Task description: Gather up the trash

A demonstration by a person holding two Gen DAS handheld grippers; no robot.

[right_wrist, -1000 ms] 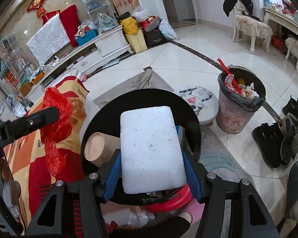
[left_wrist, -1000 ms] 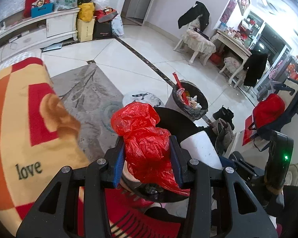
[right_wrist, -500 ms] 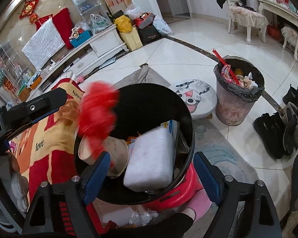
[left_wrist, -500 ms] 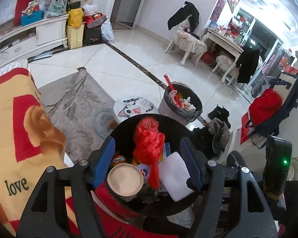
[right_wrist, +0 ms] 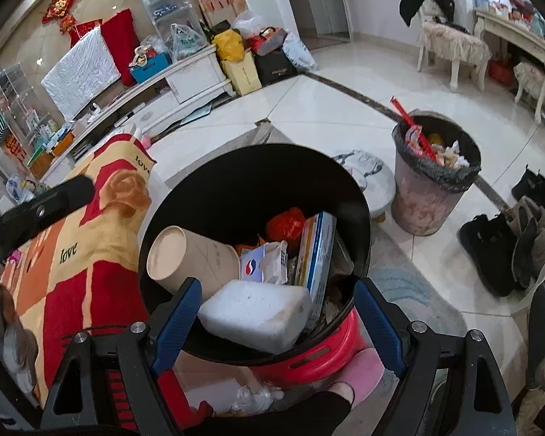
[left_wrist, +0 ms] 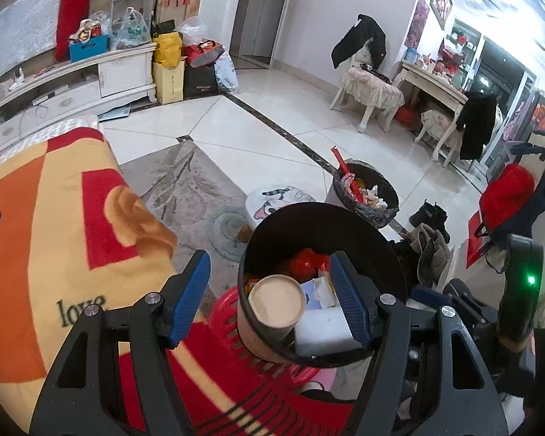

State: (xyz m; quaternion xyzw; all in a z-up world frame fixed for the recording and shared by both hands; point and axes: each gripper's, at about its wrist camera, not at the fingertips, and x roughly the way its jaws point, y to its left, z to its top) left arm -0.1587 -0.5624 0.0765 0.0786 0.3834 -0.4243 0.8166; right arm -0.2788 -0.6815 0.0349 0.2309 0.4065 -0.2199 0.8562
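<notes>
A black round bin point(right_wrist: 236, 178) stands on a red plastic stool point(right_wrist: 319, 356), also seen in the left wrist view point(left_wrist: 319, 218). Inside lie a white foam block point(right_wrist: 258, 312), a red plastic bag point(right_wrist: 287, 223), a tan paper cup point(right_wrist: 185, 258) and a blue-white box point(right_wrist: 318, 247). The foam point(left_wrist: 323, 330), bag point(left_wrist: 305, 261) and cup point(left_wrist: 276, 301) show in the left wrist view too. My left gripper point(left_wrist: 270, 299) is open and empty above the bin's near rim. My right gripper point(right_wrist: 278, 321) is open and empty, its jaws either side of the foam block.
A second, full trash can point(right_wrist: 432, 174) stands on the tiled floor to the right, beside a small cat-print stool point(right_wrist: 367, 174). A yellow-red blanket point(left_wrist: 54, 236) covers the surface at left. Boots point(right_wrist: 512, 236) lie at right. A TV cabinet point(left_wrist: 72, 80) and chairs line the far walls.
Both grippers opened. The red bag dropped from the left gripper and the foam block from the right into the black bin. Both grippers then drew back a little.
</notes>
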